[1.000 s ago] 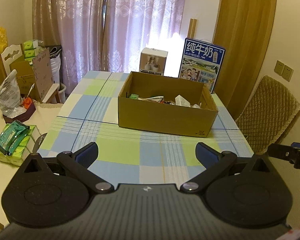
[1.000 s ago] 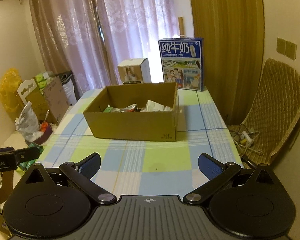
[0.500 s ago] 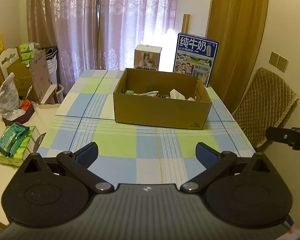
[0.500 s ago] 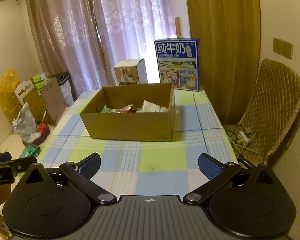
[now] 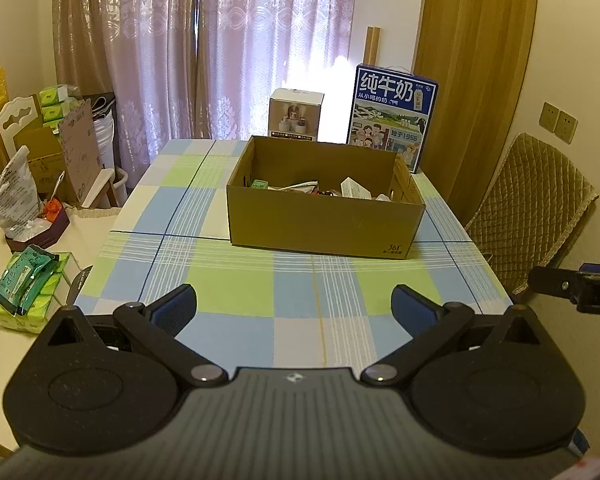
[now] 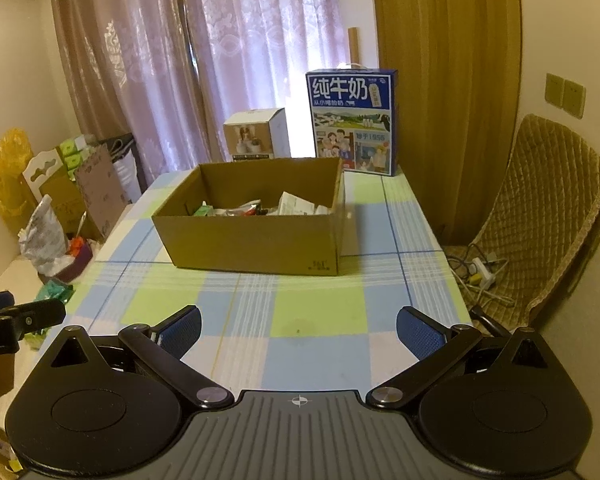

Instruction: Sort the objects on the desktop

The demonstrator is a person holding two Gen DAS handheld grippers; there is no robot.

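Note:
An open cardboard box (image 5: 320, 224) stands on the checked tablecloth (image 5: 240, 284) past the middle of the table; it also shows in the right wrist view (image 6: 252, 244). Small packets and papers (image 5: 324, 190) lie inside it, also visible in the right wrist view (image 6: 268, 208). My left gripper (image 5: 294, 308) is open and empty, over the table's near edge. My right gripper (image 6: 299, 326) is open and empty, also at the near edge. Each gripper shows at the side of the other's view.
A blue milk carton case (image 5: 394, 114) and a small white box (image 5: 296, 114) stand behind the cardboard box. A quilted chair (image 5: 528, 204) is at the right. Green tissue packs (image 5: 24, 284) and bags lie on a low surface at the left.
Both grippers have drawn back from the box toward the near edge of the table and risen slightly. Both stay open and empty.

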